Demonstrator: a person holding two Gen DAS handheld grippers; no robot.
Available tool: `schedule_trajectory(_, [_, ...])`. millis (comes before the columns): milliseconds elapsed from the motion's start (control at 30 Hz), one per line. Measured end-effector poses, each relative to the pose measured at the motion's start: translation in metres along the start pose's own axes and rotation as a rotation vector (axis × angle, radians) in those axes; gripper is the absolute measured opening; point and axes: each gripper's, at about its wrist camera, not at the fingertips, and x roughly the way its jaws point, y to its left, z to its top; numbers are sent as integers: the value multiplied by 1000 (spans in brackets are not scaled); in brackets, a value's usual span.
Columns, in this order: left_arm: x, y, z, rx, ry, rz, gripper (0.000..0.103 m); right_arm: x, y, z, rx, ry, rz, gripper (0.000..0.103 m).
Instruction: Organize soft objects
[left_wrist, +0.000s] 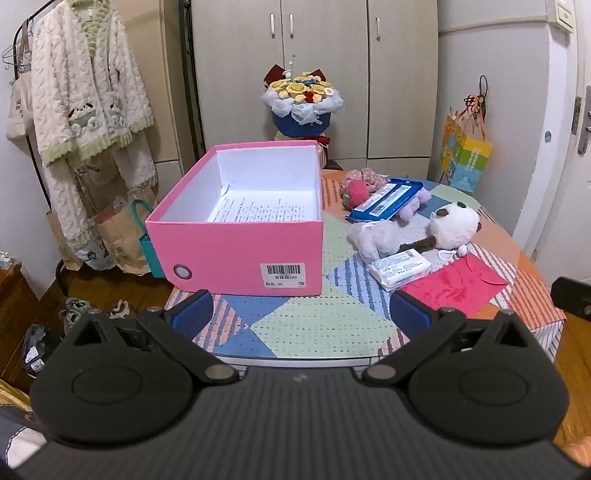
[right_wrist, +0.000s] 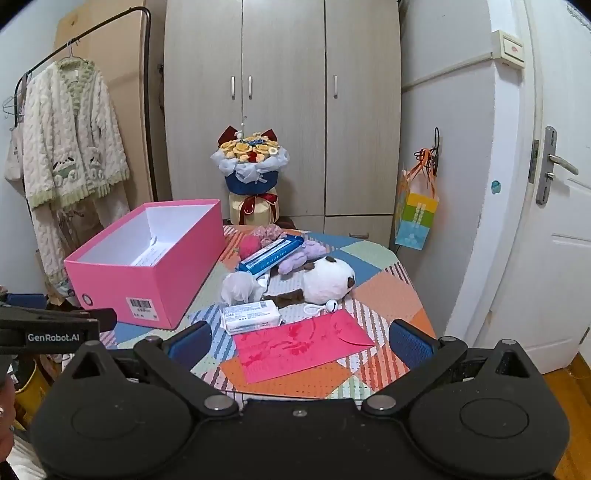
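On the desk, a pink box stood open at the left, with a printed sheet inside. Right of it lay the soft things in a loose heap: a white plush, a purple plush, a wipes pack, a tissue pack and a red envelope. The left tool and right tool both hovered at the near edge, jaws spread wide, holding nothing.

"GenRobot.AI" on the left gripper — "520", "40" on the pink box label
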Motion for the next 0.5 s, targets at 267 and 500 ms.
schedule_trajectory(267, [3,3,-1,-10,10,-2,103,3,0,1,-8,8,0,103])
schedule_trajectory(500, [3,3,-1,-8,9,-3,103,3,0,1,-12,7,-4,103])
